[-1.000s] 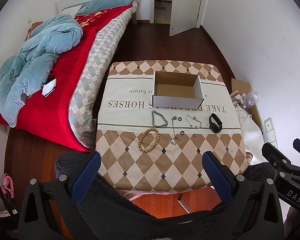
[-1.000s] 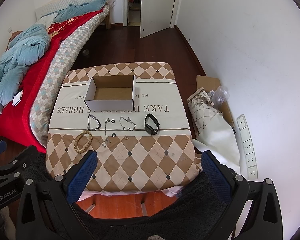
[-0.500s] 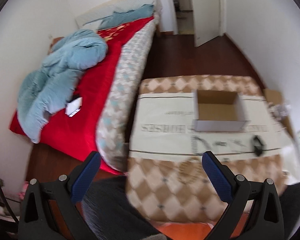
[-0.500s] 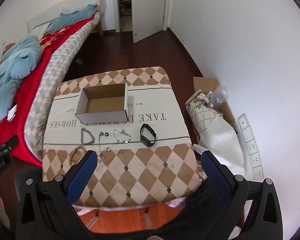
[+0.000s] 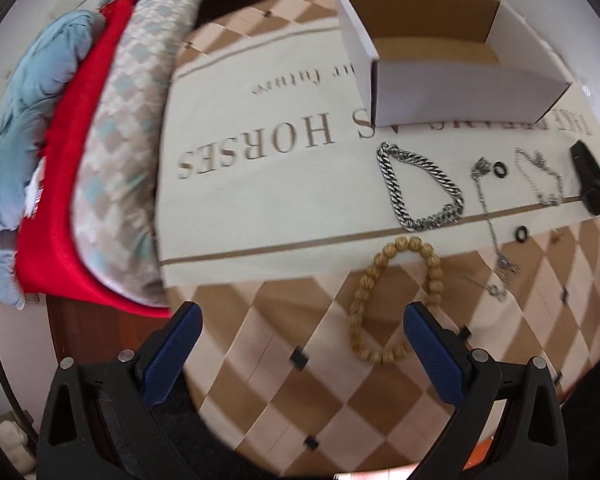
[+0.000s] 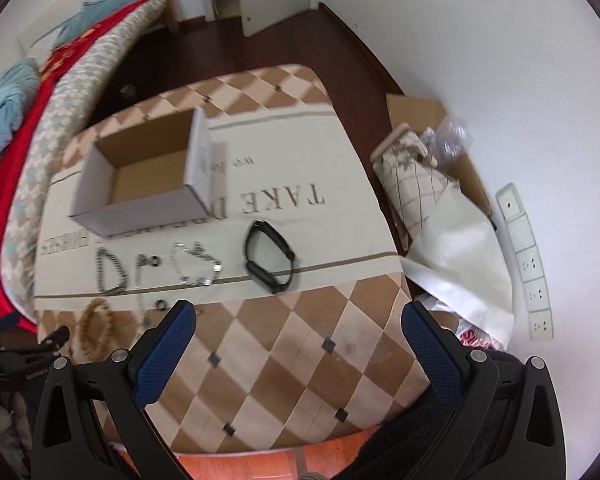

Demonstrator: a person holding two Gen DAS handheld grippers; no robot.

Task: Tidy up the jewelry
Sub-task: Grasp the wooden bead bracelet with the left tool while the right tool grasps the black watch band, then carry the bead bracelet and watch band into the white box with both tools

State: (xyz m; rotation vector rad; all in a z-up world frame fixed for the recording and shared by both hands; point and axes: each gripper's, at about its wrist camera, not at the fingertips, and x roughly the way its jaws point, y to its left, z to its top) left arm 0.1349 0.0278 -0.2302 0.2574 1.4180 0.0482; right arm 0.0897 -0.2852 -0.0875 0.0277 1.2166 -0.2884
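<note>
Left wrist view shows the wide-open, empty left gripper (image 5: 298,332) by the wooden bead bracelet (image 5: 396,300); the right gripper (image 6: 298,330), equally spread and empty, blocks it at nine o'clock.

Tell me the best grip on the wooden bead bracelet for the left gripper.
Pinch one strand of beads, probably the near arc, coming straight down with the left gripper. The wooden bead bracelet lies flat as an open loop on the tablecloth, so one finger can drop inside the ring and one outside. Its right side sits close to the thin chain; avoid that.
</note>
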